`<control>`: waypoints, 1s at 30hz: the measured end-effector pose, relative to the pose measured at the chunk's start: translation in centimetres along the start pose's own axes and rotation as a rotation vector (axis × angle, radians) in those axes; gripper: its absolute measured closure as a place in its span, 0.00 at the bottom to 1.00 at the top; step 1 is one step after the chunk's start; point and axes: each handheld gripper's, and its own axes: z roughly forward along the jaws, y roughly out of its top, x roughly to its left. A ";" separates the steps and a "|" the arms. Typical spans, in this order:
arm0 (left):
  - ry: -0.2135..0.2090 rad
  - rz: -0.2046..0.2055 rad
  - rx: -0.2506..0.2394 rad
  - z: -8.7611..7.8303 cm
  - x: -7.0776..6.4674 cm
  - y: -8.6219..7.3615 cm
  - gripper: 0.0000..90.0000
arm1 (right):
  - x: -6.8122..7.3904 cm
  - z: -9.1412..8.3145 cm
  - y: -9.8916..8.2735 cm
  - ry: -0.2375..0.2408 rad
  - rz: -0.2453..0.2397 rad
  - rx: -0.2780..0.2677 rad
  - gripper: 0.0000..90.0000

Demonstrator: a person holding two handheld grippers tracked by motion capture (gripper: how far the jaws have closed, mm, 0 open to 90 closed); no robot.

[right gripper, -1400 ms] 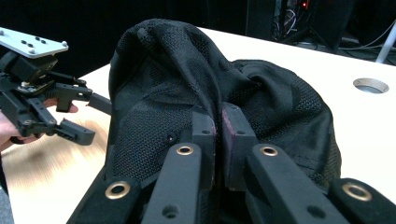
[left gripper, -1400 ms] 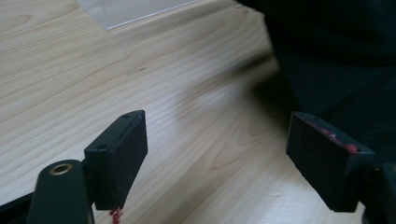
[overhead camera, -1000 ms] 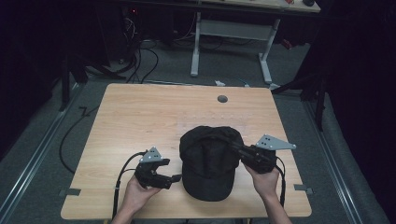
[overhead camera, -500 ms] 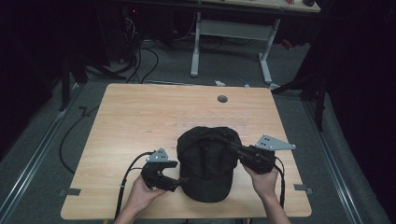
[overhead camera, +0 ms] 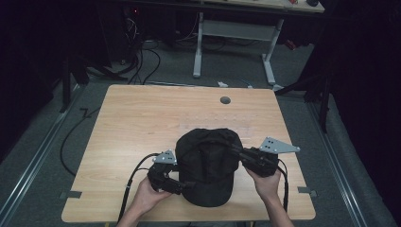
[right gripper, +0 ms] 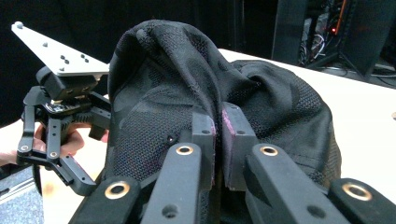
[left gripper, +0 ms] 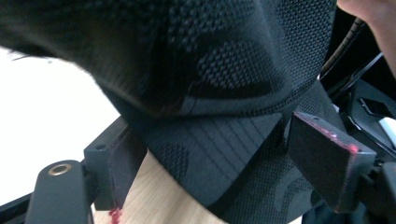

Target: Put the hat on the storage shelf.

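Observation:
A black mesh cap (overhead camera: 208, 163) lies on the wooden table (overhead camera: 142, 123) near its front edge. My right gripper (overhead camera: 238, 154) comes in from the cap's right side and is shut on a bunched fold of the crown (right gripper: 163, 84); the pads (right gripper: 205, 128) pinch the fabric in the right gripper view. My left gripper (overhead camera: 185, 184) is at the cap's front left. It stands open, with the stitched brim (left gripper: 210, 149) lying between its wide-apart fingers (left gripper: 327, 158), neither pressing on it. A hand holds each gripper.
A round grommet hole (overhead camera: 225, 100) sits near the table's far edge. Behind the table stands a white desk frame (overhead camera: 236, 33), with cables (overhead camera: 142, 61) on the dark floor. Bare wood lies to the cap's left and beyond it.
My left gripper has moved right, from beside the cap to having the brim between its jaws. The right gripper has stayed put, still pinching the crown.

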 end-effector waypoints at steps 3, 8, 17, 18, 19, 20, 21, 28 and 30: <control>-0.008 0.005 0.003 -0.1 -0.2 -0.1 0.29 | 0.0 0.1 0.0 0.005 -0.007 -0.008 0.95; -0.026 0.015 -0.004 -0.6 -0.5 0.0 0.41 | -0.2 0.0 -0.1 0.000 -0.014 -0.011 0.95; -0.032 0.023 -0.008 -1.1 -0.6 0.1 0.59 | -0.4 0.1 -0.4 -0.029 -0.029 -0.006 0.94; -0.032 0.023 -0.008 -1.1 -0.6 0.1 0.59 | -0.4 0.1 -0.4 -0.029 -0.029 -0.006 0.94; -0.045 0.012 -0.008 -1.3 -0.8 0.2 0.61 | -0.5 0.1 -0.4 -0.034 -0.031 -0.007 0.94; -0.045 0.012 -0.008 -1.3 -0.8 0.2 0.63 | -0.5 0.1 -0.4 -0.034 -0.031 -0.007 0.94; -0.041 0.022 -0.005 -1.4 -1.0 0.2 0.64 | -0.6 0.2 -0.4 -0.036 -0.027 -0.010 0.94; -0.062 0.029 0.009 -1.8 -1.6 0.6 0.74 | -0.6 0.1 -0.2 -0.047 -0.034 -0.024 0.91; -0.077 0.026 0.009 -1.9 -1.8 0.8 0.79 | -0.5 0.0 -0.1 -0.056 -0.036 -0.023 0.90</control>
